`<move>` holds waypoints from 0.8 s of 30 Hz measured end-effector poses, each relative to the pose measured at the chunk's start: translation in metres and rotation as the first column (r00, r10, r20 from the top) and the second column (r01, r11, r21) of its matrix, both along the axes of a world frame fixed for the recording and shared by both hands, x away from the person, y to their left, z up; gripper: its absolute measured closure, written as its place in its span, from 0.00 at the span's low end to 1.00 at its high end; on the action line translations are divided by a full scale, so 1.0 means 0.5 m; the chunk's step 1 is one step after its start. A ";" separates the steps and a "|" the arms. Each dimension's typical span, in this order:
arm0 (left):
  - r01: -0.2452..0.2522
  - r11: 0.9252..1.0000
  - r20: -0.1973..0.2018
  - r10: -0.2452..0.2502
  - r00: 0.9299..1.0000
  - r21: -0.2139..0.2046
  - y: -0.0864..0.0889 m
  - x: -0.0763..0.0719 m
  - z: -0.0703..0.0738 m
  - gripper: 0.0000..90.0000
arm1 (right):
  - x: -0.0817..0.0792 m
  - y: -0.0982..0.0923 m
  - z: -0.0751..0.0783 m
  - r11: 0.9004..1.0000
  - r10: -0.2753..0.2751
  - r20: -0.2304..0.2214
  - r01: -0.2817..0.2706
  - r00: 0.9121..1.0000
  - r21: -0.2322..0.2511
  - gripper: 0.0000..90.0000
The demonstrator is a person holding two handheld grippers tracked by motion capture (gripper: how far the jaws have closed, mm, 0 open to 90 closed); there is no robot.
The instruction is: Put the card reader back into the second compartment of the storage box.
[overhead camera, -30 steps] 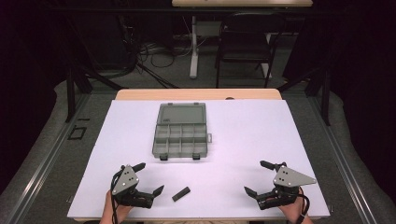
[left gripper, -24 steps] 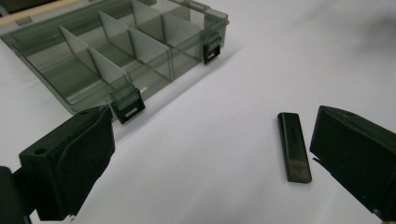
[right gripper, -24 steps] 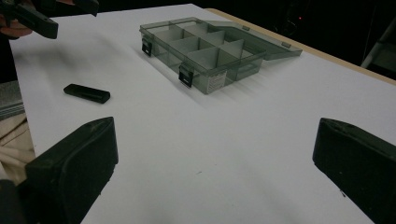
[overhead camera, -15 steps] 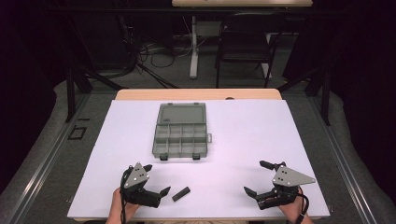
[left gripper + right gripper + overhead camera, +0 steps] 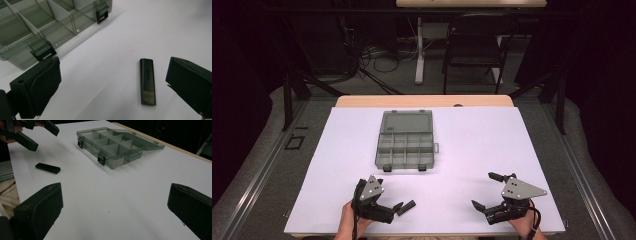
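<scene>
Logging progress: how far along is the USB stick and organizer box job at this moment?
Done: the organizer box lies open, lid folded back, compartments looking empty. In hand: the left gripper is open and close to the USB stick, which lies flat on the table between its jaws, not gripped. The right gripper is open, holding nothing. Left: gripping the stick, lifting it, and probably placing it in a compartment.

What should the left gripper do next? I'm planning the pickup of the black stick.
Probably ease the left gripper forward and slightly toward the small black USB stick, then close: the jaws stand open, and the stick lies flat, nearer one jaw, untouched.
</scene>
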State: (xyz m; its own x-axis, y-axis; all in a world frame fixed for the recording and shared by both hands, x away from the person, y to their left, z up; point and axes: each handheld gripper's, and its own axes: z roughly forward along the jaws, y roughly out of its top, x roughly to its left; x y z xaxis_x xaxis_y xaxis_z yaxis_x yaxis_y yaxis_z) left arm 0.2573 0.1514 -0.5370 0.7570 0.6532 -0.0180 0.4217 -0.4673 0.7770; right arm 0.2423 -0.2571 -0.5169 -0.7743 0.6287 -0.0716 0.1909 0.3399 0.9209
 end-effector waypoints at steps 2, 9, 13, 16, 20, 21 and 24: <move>0.003 1.000 -0.002 -0.003 1.000 0.005 -0.006 -0.002 -0.001 0.00 | 0.000 0.000 0.000 1.000 0.000 -0.002 0.000 1.000 -0.002 0.00; -0.003 1.000 -0.008 0.003 1.000 0.031 -0.025 -0.009 -0.011 0.02 | 0.000 -0.002 -0.001 1.000 -0.004 -0.006 0.004 1.000 0.001 0.00; 0.010 0.999 -0.003 -0.010 1.000 0.052 -0.033 -0.016 -0.017 0.05 | 0.001 0.000 -0.001 1.000 0.001 -0.005 -0.001 1.000 -0.006 0.00; 0.007 0.998 0.001 -0.007 1.000 0.061 -0.035 -0.023 -0.021 0.10 | -0.001 0.000 -0.001 1.000 -0.001 -0.005 0.001 1.000 -0.005 0.00; 0.000 0.998 0.005 0.000 1.000 0.070 -0.037 -0.031 -0.028 0.18 | -0.001 0.000 -0.001 1.000 -0.005 -0.008 0.005 1.000 -0.004 0.00; -0.001 0.998 0.008 0.001 1.000 0.070 -0.038 -0.032 -0.029 0.18 | -0.001 0.000 -0.002 1.000 -0.004 -0.009 0.004 1.000 -0.007 0.00; 0.003 0.998 0.009 -0.004 1.000 0.066 -0.038 -0.036 -0.030 0.28 | -0.002 0.000 -0.002 1.000 -0.005 -0.009 0.005 1.000 -0.009 0.00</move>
